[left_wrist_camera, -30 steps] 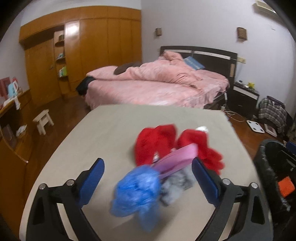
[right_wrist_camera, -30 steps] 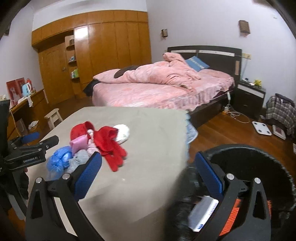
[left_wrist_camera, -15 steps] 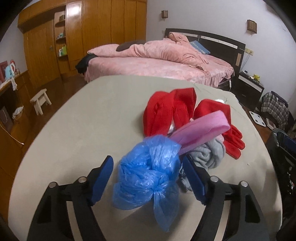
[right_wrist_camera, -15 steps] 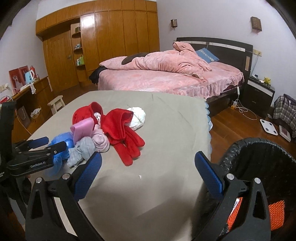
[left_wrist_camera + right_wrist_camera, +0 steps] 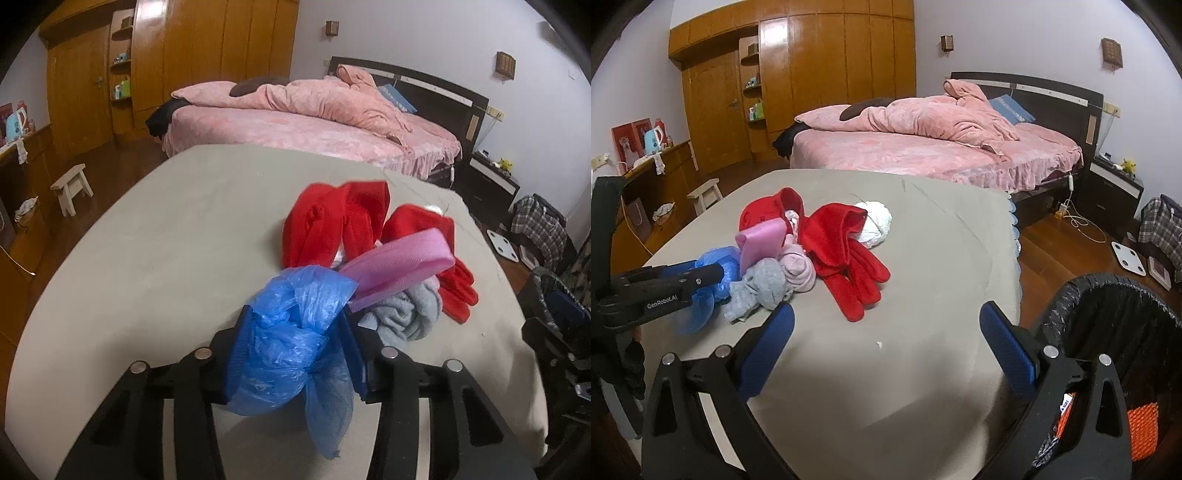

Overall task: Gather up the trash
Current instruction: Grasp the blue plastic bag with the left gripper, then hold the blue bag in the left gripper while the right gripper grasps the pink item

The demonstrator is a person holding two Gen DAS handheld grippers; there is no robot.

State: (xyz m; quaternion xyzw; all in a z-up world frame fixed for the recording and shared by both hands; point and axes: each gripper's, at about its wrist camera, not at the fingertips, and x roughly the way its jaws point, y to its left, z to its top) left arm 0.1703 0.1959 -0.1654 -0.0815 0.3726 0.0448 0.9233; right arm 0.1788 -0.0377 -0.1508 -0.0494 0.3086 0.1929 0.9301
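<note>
The left tool (image 5: 295, 347) has just been closing, and its blue pads now squeeze the crumpled blue plastic bag (image 5: 291, 332) at the near left of the grey counter (image 5: 923, 266). Just right of the bag sit a pink pouch (image 5: 402, 266), grey socks (image 5: 406, 314) and red gloves (image 5: 846, 254). The right tool (image 5: 886, 347) hangs released, nothing between its pads, beside the black bin (image 5: 1108, 317) at far right.

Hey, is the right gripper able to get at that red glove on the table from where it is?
Probably yes: the right gripper is open and empty, and only bare table lies between it and the red glove.
</note>
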